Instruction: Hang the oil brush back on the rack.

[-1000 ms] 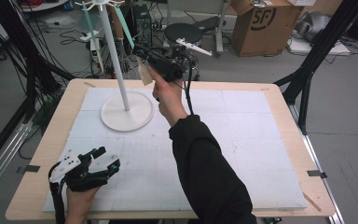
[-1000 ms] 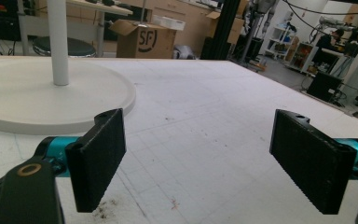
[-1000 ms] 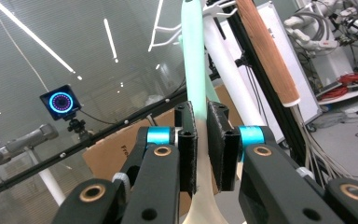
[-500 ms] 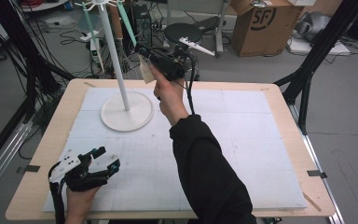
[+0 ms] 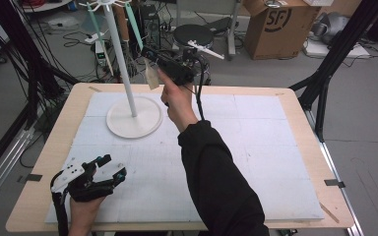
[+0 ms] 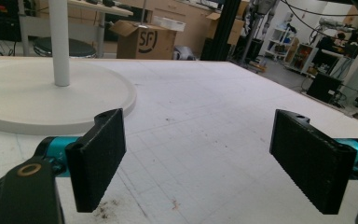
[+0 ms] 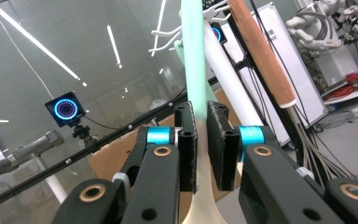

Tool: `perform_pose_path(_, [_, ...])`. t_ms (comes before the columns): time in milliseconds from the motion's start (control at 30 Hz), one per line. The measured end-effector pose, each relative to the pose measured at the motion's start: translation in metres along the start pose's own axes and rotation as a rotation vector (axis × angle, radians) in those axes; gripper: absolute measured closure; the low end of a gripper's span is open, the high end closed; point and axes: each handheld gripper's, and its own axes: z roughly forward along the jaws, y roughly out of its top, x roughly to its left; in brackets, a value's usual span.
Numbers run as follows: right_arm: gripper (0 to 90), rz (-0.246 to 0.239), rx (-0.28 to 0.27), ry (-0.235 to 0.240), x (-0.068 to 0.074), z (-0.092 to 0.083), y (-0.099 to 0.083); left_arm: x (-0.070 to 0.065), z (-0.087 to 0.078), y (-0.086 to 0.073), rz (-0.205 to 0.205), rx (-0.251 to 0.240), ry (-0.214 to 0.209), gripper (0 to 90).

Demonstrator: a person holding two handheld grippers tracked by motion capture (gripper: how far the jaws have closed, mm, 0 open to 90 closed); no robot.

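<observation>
A white rack stands at the back left of the table, its pole [image 5: 123, 59] rising from a round base [image 5: 134, 118]. Utensils hang from its top hooks. My right gripper [image 5: 150, 55] is raised beside the rack and shut on a spatula with a mint-green handle [image 7: 193, 56] and a cream blade [image 5: 152, 78]. In the right gripper view the pads [image 7: 188, 144] press on the handle from both sides; a wooden handle [image 7: 261, 51] hangs next to it. My left gripper [image 5: 110, 167] rests open at the front left with nothing between its pads [image 6: 98, 158]; the rack base [image 6: 42, 102] lies ahead of it.
The white foam mat [image 5: 256, 147] covers the wooden table top. Another green utensil [image 5: 94, 29] hangs on the rack's left side. Behind the table stand a cardboard box [image 5: 275, 24], a black stool [image 5: 194, 34] and black frame posts [image 5: 325, 73].
</observation>
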Motion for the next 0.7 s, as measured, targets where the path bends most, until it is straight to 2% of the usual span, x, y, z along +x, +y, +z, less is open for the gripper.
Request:
perform_pose_path(267, [83.4, 0.012, 0.012, 0.008, 0.001, 0.003, -0.004, 0.0, 0.0, 0.0, 0.0, -0.002, 0.001, 18.9])
perform_pose_path(367, [83.4, -0.006, 0.017, 0.02, 0.004, 0.004, -0.004, 0.0, 0.0, 0.0, 0.0, 0.0, 0.0, 18.9])
perform_pose_path(600, [83.4, -0.042, 0.036, 0.056, 0.025, 0.008, -0.007, -0.002, 0.0, 0.0, 0.005, -0.001, 0.0, 18.9])
perform_pose_path(700, [83.4, -0.057, 0.043, 0.04, 0.029, 0.009, -0.008, -0.002, -0.001, 0.001, 0.005, -0.003, -0.001, 18.8])
